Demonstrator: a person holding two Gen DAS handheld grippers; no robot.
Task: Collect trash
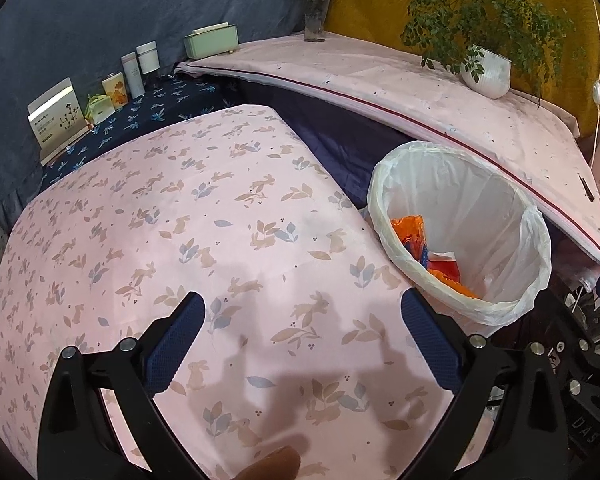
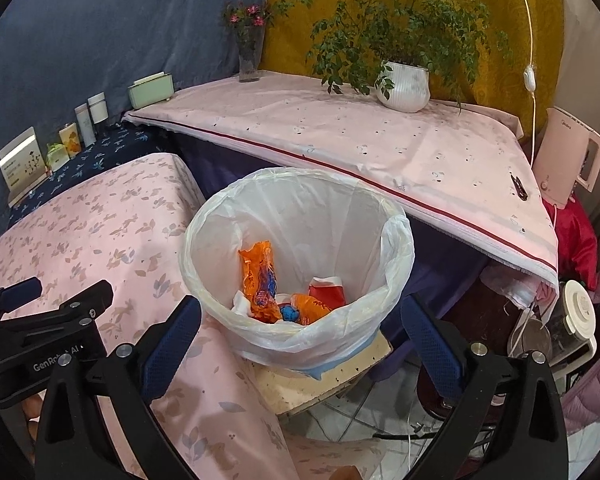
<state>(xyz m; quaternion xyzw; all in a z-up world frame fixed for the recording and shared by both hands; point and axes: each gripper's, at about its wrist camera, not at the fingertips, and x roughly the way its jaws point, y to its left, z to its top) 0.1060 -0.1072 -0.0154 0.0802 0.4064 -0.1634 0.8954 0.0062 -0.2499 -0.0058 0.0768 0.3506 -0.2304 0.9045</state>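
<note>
Trash bin with a white liner stands just ahead of the right gripper and holds orange wrappers and a red scrap. Both the right gripper and the left gripper are released and grasp nothing.

"GenRob… AI" is printed in white on the black body of the left gripper, seen at the near left. "Midea" is printed on the pink kettle at the far right. The card lettering is too small to be read.
</note>
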